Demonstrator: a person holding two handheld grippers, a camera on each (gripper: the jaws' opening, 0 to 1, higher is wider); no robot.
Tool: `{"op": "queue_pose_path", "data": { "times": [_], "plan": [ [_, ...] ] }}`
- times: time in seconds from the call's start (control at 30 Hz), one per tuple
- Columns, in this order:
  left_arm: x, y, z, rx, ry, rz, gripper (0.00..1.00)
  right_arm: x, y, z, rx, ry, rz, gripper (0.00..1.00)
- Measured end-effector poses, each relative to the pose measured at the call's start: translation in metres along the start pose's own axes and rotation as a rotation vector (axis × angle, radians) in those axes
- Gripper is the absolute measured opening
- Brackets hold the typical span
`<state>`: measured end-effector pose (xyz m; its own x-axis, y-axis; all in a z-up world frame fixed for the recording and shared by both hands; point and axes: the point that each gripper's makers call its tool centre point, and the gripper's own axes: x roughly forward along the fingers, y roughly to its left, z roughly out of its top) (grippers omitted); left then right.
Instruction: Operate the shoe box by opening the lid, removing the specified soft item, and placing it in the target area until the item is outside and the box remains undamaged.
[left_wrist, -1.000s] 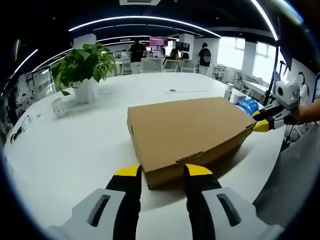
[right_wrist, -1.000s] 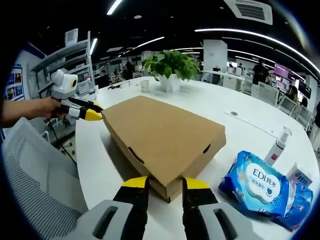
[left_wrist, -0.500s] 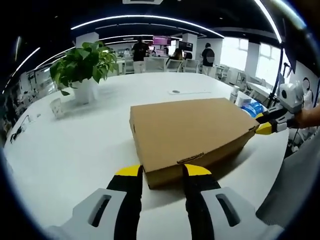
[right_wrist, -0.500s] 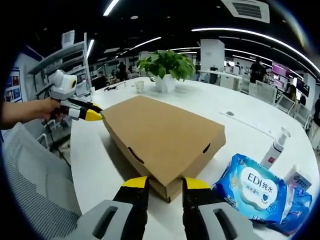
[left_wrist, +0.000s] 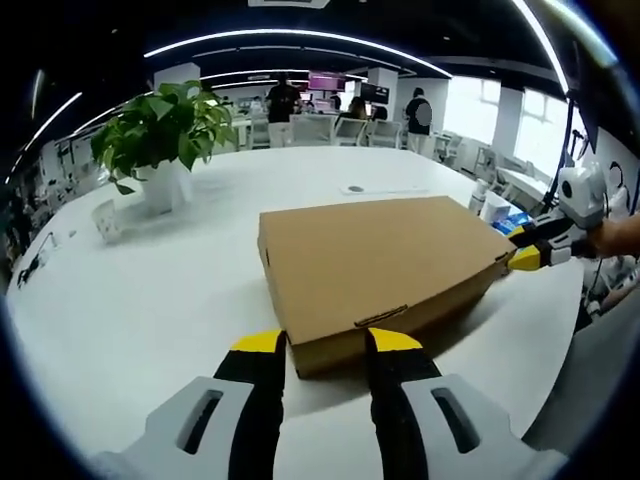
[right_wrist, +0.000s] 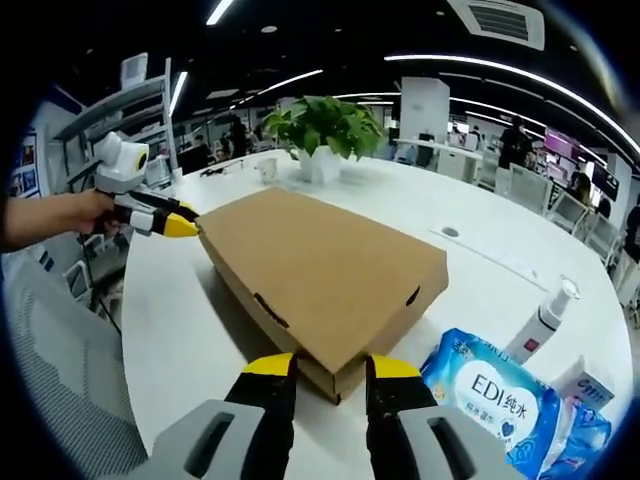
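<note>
The closed cardboard shoe box (left_wrist: 385, 270) lies on the white table (left_wrist: 150, 290). The left gripper (left_wrist: 320, 342) and right gripper (right_wrist: 320, 365) each straddle a near corner, jaws narrowly apart. A potted plant (left_wrist: 160, 135) stands far left; a blue wipes pack (right_wrist: 490, 385) and spray bottle (right_wrist: 540, 320) lie right.

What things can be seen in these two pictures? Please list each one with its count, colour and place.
box: 1, brown cardboard, lid shut, lying in the middle of the table
table: 1, white, under everything
plant: 1, green leaves in a white pot, on the far part of the table
wipes pack: 1, blue and white, on the table beside the box
spray bottle: 1, white, behind the wipes pack
cup: 1, white, small, near the plant
chair: 1, grey mesh, at the table edge
people: several, standing far back in the office
left tongs: 1, yellow tips, open, at one corner of the box
right tongs: 1, yellow tips, open, at the opposite corner
hand: 1, holding the left tongs
</note>
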<state>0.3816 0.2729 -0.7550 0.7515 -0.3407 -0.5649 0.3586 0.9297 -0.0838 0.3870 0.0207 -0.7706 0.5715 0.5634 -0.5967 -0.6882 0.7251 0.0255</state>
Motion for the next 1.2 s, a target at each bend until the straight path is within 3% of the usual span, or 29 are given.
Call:
{"op": "queue_pose_path", "data": {
  "times": [0.6, 0.7, 0.87, 1.07, 1.2],
  "plan": [
    [0.015, 0.003, 0.011, 0.008, 0.008, -0.020, 0.31, 0.007, -0.011, 0.004, 0.020, 0.012, -0.020, 0.24],
    [0.015, 0.006, 0.008, 0.034, 0.027, 0.004, 0.30, 0.008, -0.014, -0.001, 0.118, 0.017, -0.022, 0.26],
    [0.006, 0.013, 0.010, 0.033, 0.005, 0.029, 0.42, -0.005, -0.020, -0.002, 0.078, -0.007, -0.057, 0.33],
    [-0.010, 0.003, 0.004, 0.046, 0.009, 0.009, 0.43, -0.026, -0.027, 0.000, 0.062, -0.038, -0.092, 0.37],
    [-0.022, -0.009, 0.003, 0.041, -0.022, -0.019, 0.46, -0.042, -0.029, -0.003, 0.025, -0.040, -0.120, 0.43]
  ]
}}
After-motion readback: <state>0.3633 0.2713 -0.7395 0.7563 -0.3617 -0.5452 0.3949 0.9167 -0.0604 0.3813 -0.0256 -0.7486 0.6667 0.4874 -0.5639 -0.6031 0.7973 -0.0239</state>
